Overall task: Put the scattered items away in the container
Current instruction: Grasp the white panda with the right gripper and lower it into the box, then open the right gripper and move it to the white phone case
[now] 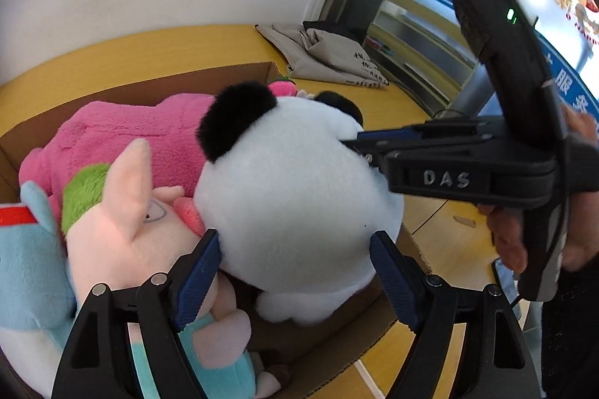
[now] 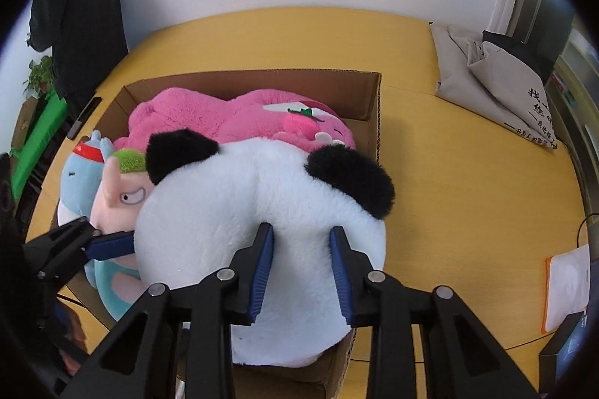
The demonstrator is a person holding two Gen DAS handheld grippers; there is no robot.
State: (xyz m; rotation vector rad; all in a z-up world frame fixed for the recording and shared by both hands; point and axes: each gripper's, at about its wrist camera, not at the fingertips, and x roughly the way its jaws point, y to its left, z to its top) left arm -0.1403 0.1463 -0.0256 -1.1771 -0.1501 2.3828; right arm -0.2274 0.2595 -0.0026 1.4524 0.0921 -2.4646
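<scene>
Tongs on the right were pinched into the panda plush, their blue pads sunk into a fold of white fur at its rounded back, so that hand had the toy by a bunched handful rather than around its whole bulk. That made sense: the panda was far too broad to span, and soft fur gives a grip wherever it is squeezed.

Left tongs stood wide, one pad on each side of the panda's lower body, the near pad brushing the fur and the other just clear of it. I read that as a steadying or guiding pose, not a hold; nothing was clamped there.

And where was the panda? Sitting on top of the load in the cardboard box, leaning over the near corner, its black ears up. Beneath and behind it lay the pink plush; squeezed against the left wall were the pig plush with its green tuft and the blue plush with a red band.

The box looked crammed, which was probably why both hands were on this one toy: it wanted pressing down and inward so it would not roll off onto the yellow table. A grey bag lay at the far corner, well apart.
</scene>
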